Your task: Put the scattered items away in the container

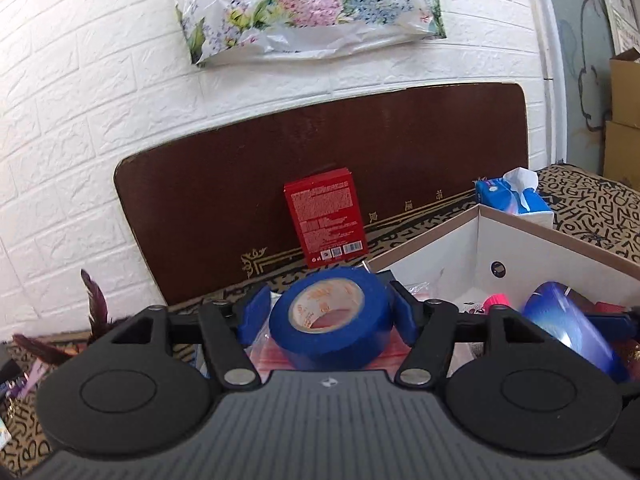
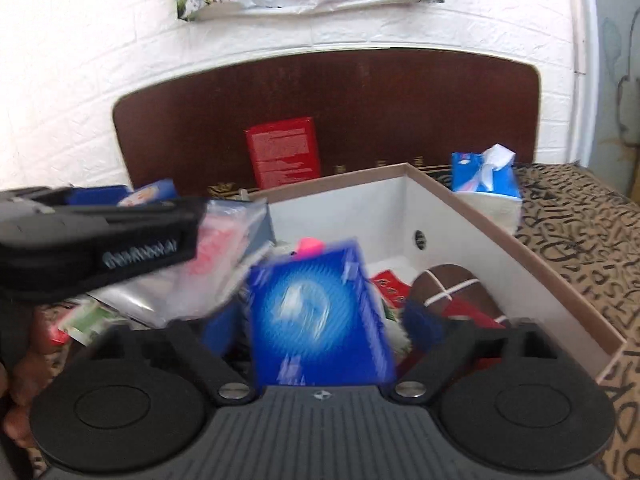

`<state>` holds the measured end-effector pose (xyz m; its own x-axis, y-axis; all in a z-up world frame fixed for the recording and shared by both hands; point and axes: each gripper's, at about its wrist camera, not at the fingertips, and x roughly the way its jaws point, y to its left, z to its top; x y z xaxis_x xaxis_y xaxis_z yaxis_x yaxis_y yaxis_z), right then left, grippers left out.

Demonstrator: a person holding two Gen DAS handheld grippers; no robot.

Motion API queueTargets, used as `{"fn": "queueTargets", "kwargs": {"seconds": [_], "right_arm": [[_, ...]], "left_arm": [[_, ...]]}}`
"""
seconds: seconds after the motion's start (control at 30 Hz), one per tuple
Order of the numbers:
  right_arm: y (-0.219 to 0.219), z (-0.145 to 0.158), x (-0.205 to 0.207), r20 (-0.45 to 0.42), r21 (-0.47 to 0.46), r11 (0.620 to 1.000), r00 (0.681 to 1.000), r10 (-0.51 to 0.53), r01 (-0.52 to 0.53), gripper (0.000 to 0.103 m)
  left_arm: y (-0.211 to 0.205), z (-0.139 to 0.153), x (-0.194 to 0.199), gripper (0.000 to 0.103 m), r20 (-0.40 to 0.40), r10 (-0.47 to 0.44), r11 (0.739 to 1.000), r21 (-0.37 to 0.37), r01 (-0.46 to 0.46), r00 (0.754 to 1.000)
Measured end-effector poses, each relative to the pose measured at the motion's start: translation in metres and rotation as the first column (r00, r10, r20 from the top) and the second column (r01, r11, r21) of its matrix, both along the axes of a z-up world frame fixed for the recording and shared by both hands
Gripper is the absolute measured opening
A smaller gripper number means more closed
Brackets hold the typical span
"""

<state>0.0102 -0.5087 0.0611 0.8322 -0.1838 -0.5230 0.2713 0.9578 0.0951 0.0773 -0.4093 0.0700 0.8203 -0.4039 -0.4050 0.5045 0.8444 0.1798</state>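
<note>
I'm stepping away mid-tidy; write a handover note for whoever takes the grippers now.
Left gripper: blue tape roll between its jaws, near the container's corner; grip unclear.
Right gripper: open, blurred blue box loose between the fingers, over the container.
Done: several items already inside.
Left: tape, blue box, red box at the headboard, perhaps the tissue pack behind the container.

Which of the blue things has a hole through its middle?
The blue tape roll between the left gripper's fingers; the blue box is flat and rectangular.
</note>
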Motion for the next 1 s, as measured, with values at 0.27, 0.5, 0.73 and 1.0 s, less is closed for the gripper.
{"fn": "queueTargets", "kwargs": {"seconds": [0.27,0.5,0.73,1.0], "right_arm": [[0.004,0.002,-0.014,0.023,-0.060,0.998,1.000,-0.002,0.003,0.103],[0.015,0.001,-0.032,0.028,-0.102,0.995,1.000,0.003,0.000,0.103],[0.023,-0.004,-0.052,0.075,-0.061,0.995,0.995,-0.070,0.074,0.103],[0.027,-0.005,-0.060,0.083,-0.072,0.994,0.994,-0.077,0.083,0.103]], "left_arm": [[0.009,0.002,-0.015,0.086,-0.004,0.073,0.997,-0.003,-0.073,0.997],[0.015,0.002,-0.030,0.102,-0.026,0.173,0.985,-0.009,-0.174,0.984],[0.031,-0.003,-0.036,0.103,-0.079,0.191,0.981,-0.026,-0.193,0.978],[0.043,-0.007,-0.045,0.103,-0.041,0.205,0.979,0.003,-0.205,0.978]]}}
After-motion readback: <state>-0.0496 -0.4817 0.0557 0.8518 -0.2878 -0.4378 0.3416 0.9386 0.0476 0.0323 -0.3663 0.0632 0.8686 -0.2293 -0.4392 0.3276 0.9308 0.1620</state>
